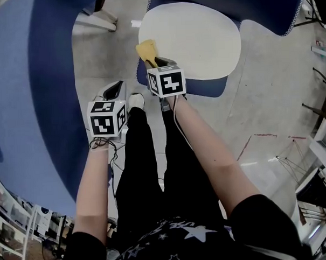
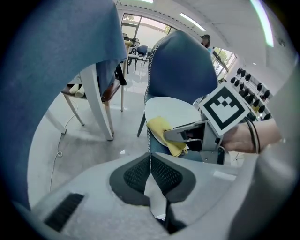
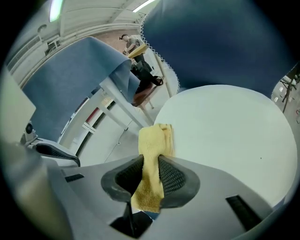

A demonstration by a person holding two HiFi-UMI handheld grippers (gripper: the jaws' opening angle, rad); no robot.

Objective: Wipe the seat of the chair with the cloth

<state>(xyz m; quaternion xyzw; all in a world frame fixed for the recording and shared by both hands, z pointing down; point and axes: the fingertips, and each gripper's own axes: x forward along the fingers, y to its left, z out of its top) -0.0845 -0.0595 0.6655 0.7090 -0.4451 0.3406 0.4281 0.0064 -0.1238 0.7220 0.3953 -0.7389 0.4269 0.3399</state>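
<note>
The chair's white seat lies ahead of me, with its blue back behind it. A yellow cloth rests on the seat's near left edge, and my right gripper is shut on it. In the right gripper view the cloth runs up between the jaws of the right gripper onto the seat. My left gripper hangs over the floor left of the chair, shut and empty. The left gripper view shows the left gripper closed, with the cloth and seat beyond.
A large blue chair back fills the left side. Another chair with white legs stands farther off on the grey floor. The person's black-trousered legs are below me. Shelving lines the right edge.
</note>
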